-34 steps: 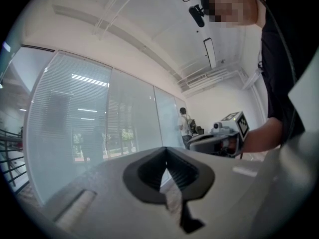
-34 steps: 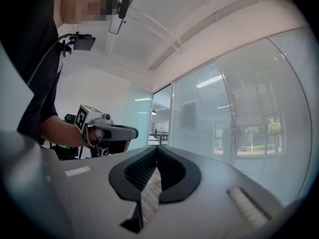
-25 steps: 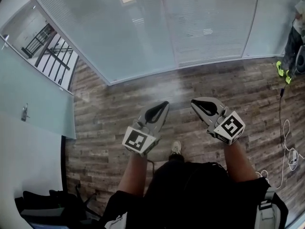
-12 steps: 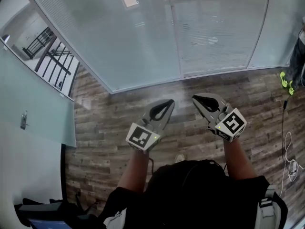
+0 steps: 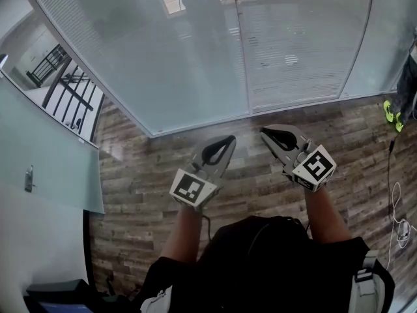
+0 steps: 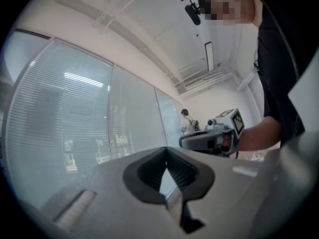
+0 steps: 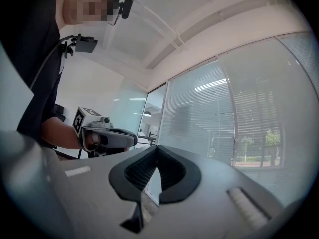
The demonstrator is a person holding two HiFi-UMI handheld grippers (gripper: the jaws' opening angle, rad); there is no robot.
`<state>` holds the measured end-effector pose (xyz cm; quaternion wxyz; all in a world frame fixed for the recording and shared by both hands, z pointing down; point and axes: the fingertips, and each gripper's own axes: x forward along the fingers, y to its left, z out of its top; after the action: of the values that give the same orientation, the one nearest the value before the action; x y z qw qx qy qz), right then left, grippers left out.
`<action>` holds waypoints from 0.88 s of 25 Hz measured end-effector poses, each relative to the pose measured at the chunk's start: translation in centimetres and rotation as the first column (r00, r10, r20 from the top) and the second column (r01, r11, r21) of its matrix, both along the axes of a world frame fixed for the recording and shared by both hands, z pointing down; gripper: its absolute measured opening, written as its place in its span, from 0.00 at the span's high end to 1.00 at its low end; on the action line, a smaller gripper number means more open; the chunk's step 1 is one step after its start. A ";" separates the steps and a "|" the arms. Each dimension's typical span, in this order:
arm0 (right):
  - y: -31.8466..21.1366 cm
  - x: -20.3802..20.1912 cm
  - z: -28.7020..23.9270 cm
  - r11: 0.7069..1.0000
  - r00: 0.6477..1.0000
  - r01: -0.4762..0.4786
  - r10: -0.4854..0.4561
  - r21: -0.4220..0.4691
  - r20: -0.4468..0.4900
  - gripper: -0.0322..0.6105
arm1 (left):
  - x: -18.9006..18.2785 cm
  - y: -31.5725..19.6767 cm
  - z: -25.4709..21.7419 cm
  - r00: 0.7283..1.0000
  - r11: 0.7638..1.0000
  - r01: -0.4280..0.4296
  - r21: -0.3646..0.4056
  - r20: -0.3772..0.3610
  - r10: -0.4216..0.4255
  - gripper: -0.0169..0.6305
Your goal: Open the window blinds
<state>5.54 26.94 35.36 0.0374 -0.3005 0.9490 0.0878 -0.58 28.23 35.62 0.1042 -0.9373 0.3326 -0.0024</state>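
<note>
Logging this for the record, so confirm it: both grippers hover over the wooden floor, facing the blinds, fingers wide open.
Not open: the left gripper and right gripper are shut and empty, as each gripper view shows. The rest holds.

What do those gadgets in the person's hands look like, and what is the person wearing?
The left gripper and right gripper are pale grey, tapered shells with black ribbed fingers. Each carries a white cube printed with black square markers. The person wears a black short-sleeved top.
</note>
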 end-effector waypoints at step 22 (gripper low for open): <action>-3.0 -0.1 0.7 0.997 0.996 -0.075 0.075 0.001 -0.042 0.94 | -0.6 -3.5 1.1 0.997 0.997 -0.077 -0.003 -0.008 0.077 0.97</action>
<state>5.44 23.92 36.06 0.0139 -0.3339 0.9377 0.0952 -1.19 24.69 36.69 0.1012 -0.9496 0.2966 0.0047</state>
